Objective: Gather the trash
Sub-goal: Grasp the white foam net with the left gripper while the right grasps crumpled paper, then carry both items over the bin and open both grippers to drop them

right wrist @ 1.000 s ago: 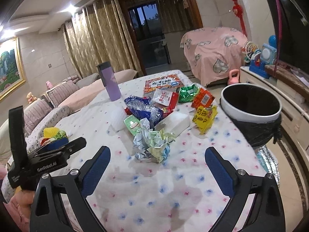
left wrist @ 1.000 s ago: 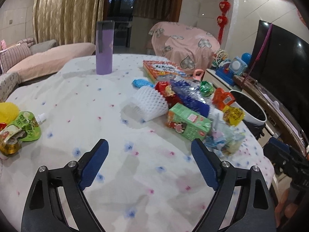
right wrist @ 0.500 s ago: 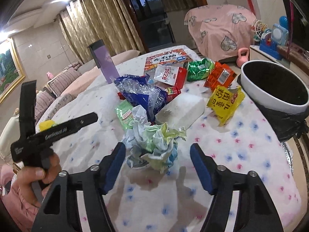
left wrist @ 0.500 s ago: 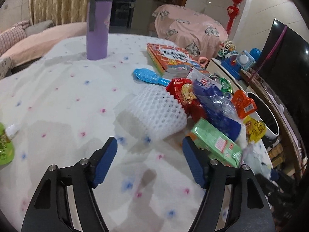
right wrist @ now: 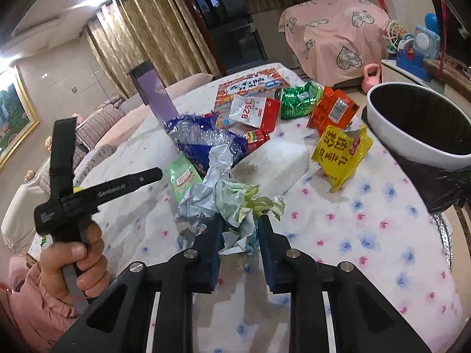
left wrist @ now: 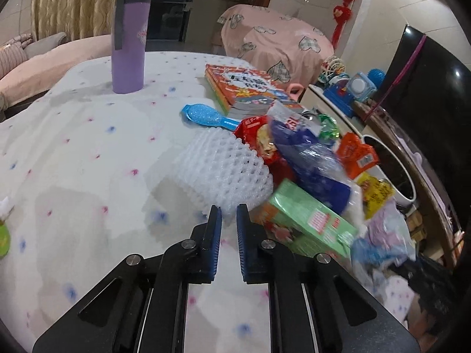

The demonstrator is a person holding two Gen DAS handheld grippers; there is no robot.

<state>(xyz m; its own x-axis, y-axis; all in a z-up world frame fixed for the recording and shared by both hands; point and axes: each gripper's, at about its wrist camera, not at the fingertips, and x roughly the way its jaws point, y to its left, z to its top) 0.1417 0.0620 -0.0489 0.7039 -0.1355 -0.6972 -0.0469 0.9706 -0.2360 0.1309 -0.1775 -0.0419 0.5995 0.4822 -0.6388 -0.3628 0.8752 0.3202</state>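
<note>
Both jaws just closed: right gripper [right wrist: 239,229] clamps crumpled paper [right wrist: 232,203], left gripper [left wrist: 229,220] pinches foam net [left wrist: 226,173] edge; lift-off next

In the left wrist view the heap along the table's right edge is smeared: the green carton [left wrist: 306,220] carries print too blurred to read, and the pale crumpled wrapper [left wrist: 388,235] beyond it melts into the dark bottom-right corner. A green item [left wrist: 3,239] is cut off by the left border. In the right wrist view the purple tumbler [right wrist: 156,94] is partly masked by the blue bag [right wrist: 203,141], and the bin [right wrist: 418,120] runs off the right border.
</note>
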